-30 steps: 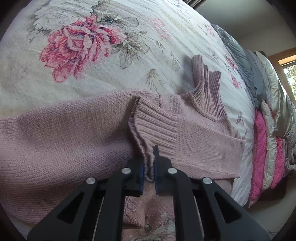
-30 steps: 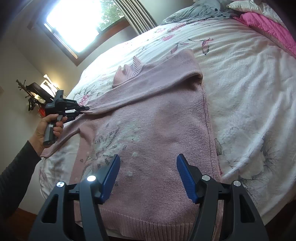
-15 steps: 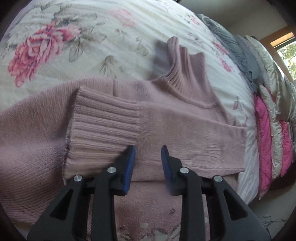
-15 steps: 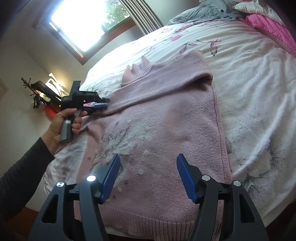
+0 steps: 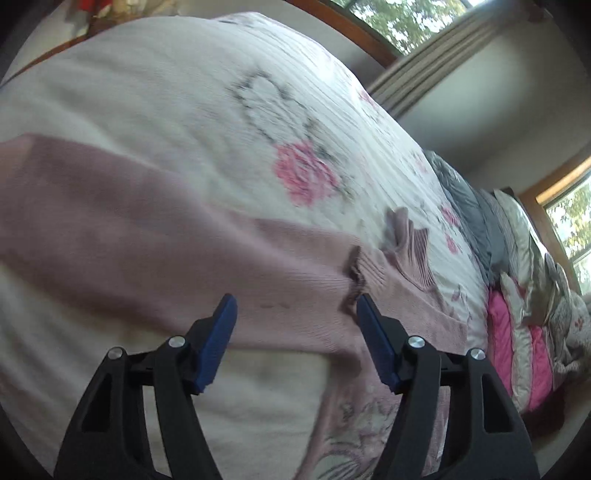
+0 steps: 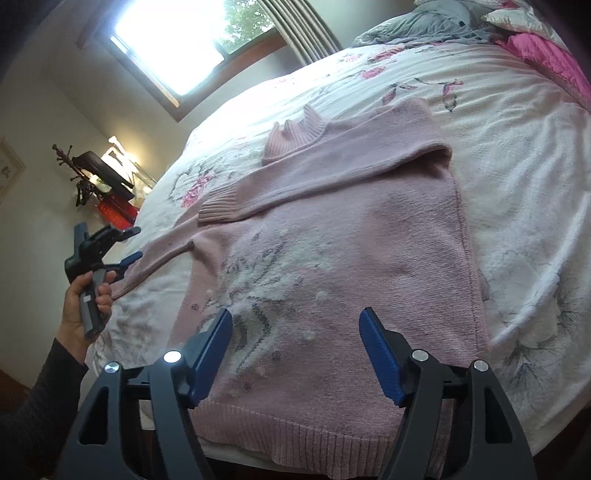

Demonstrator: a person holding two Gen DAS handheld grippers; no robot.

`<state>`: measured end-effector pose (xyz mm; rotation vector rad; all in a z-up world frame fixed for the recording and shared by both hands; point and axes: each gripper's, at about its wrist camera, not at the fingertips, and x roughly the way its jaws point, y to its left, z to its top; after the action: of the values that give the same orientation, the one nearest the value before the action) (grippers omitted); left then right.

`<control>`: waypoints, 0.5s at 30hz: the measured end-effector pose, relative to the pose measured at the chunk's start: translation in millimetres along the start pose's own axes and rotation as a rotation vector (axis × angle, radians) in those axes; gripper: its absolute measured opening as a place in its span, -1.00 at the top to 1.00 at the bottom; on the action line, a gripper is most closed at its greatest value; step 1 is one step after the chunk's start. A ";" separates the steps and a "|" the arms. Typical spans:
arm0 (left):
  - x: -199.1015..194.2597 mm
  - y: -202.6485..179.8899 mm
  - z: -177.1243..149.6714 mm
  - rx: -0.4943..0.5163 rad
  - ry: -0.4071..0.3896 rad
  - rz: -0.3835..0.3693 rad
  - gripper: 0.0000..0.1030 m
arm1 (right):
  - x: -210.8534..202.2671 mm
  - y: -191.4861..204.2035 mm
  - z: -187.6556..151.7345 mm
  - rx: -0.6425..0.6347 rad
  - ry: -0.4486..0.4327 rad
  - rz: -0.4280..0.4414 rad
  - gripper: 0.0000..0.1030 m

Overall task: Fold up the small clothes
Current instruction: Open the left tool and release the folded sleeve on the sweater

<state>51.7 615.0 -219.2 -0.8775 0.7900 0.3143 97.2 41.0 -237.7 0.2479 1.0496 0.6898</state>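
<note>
The sweater [image 6: 332, 251] lies flat on the bed [image 6: 517, 147], its hem at the bed's near edge and its collar [image 6: 291, 133] toward the far side. One sleeve [image 6: 314, 173] is folded across the sweater's chest, its cuff [image 6: 219, 205] resting at the sweater's left side. The other sleeve [image 6: 155, 258] stretches left off the sweater's body toward the bed's left edge. The left gripper [image 6: 127, 243] hangs just beside that sleeve's end, off the bed's edge. The right gripper [image 6: 295, 328] hovers above the sweater's hem. Pillows [image 6: 517, 22] are piled at the bed's far right, well apart from the sweater.
</note>
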 end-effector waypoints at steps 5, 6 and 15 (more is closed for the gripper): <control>-97.7 114.5 9.4 -0.237 -0.176 0.088 -0.34 | 11.0 39.6 -2.6 -0.079 0.026 0.041 -0.41; -112.0 135.4 13.3 -0.286 -0.202 0.102 -0.34 | 12.3 47.8 -2.6 -0.089 0.028 0.050 -0.43; -122.9 242.6 65.4 -0.553 -0.233 0.062 -0.14 | 20.5 94.3 -12.3 -0.164 0.059 0.054 -0.47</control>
<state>-133.1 823.8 -241.6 -1.3063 0.5163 0.6974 55.1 124.5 -211.1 0.1151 1.0393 0.8312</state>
